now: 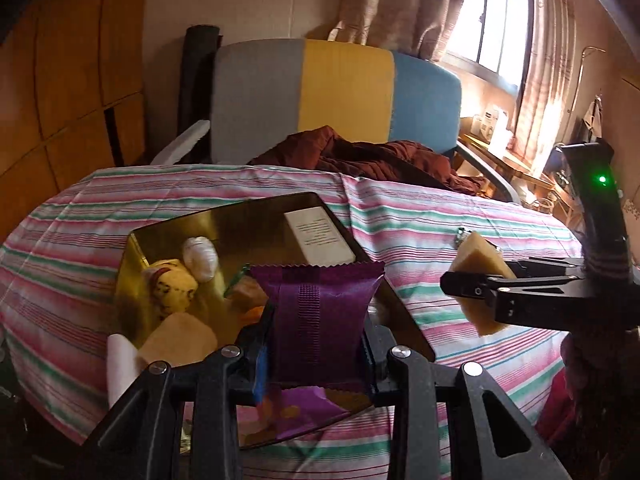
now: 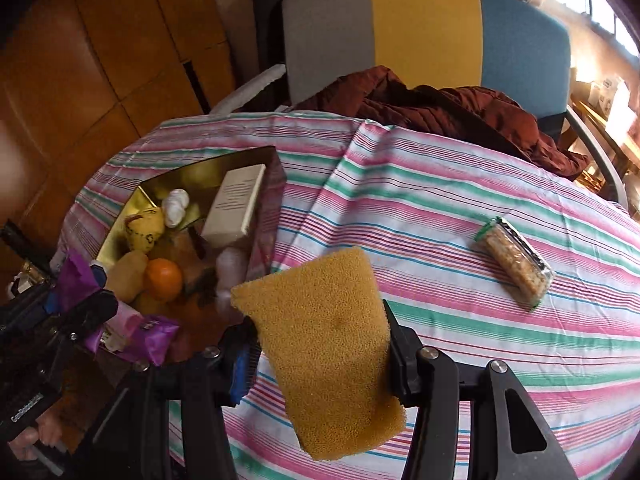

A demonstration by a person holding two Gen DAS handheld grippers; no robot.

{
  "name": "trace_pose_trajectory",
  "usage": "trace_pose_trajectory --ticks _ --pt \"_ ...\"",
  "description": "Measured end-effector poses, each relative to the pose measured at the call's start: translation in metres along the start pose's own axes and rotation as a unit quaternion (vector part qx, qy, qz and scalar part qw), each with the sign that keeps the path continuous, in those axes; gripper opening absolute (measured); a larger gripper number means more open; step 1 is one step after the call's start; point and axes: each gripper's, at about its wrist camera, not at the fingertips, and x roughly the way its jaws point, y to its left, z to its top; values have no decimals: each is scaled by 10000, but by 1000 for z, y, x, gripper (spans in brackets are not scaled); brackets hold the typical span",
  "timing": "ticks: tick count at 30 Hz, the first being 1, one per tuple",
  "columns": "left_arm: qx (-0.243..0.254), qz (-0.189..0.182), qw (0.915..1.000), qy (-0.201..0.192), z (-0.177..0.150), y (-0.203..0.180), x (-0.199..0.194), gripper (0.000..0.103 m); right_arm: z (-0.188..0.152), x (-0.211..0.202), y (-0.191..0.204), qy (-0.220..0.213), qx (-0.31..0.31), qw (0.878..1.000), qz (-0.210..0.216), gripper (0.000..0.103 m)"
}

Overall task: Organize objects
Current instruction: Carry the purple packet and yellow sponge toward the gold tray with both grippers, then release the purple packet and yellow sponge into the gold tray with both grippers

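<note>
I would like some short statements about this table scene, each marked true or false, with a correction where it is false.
1. The left tool holds a purple packet. True.
2. The right tool is empty. False: it is shut on a yellow sponge.
3. An orange lies in the gold tin. True.
4. The wrapped snack bar lies inside the tin. False: it lies on the striped tablecloth, apart from the tin.
5. A dark red garment lies on the chair behind the table. True.
</note>
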Motion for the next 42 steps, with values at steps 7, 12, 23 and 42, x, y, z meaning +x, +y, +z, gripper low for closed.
trace_pose_trajectory --ticks 7,12,23,42 --pt "-310 393 9987 50 -10 37 -5 34 -1 9 48 -59 -147 9992 356 53" --pt "-431 430 9981 106 -15 48 -2 34 -1 18 73 -2 -320 9985 455 53" --pt "-542 500 9972 145 -14 62 5 34 -7 37 97 143 -490 9981 347 53" --pt "-298 745 9967 89 6 60 23 35 -10 52 95 193 -479 9985 179 56"
